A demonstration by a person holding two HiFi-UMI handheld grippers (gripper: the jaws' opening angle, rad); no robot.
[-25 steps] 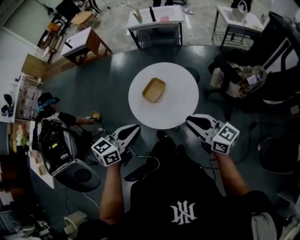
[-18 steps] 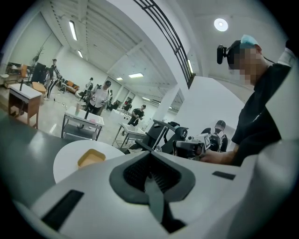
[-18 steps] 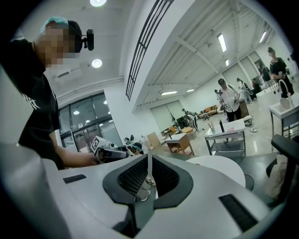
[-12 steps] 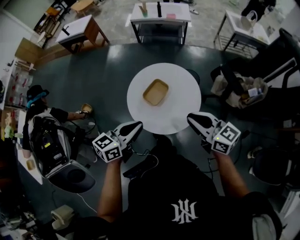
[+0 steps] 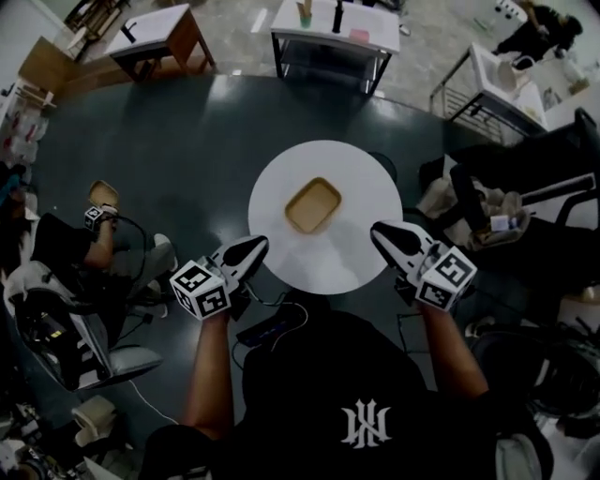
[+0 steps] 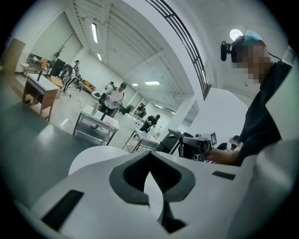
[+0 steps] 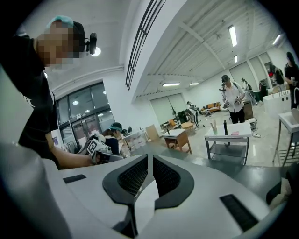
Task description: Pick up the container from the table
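Note:
A shallow tan container (image 5: 313, 205) lies empty near the middle of the round white table (image 5: 361, 183). In the head view my left gripper (image 5: 255, 246) reaches the table's near left rim, its jaws shut with nothing between them. My right gripper (image 5: 380, 232) hovers at the near right rim, also shut and empty. Both point toward the table, one on each side of the container and short of it. In the left gripper view the pads (image 6: 140, 170) meet above the table edge (image 6: 91, 156). The right gripper view shows closed pads (image 7: 135, 175); the container is hidden there.
Dark floor surrounds the table. A person sits on the floor at the left (image 5: 89, 246) beside a chair. Chairs with bags (image 5: 487, 220) crowd the right. White tables (image 5: 333, 23) and a wooden desk (image 5: 159, 33) stand at the back. A cable and device (image 5: 272, 328) lie by my feet.
Both grippers have moved forward toward the round table, their tips now reaching its near rim. The jaws stayed shut. The whole view has shifted as I stepped closer.

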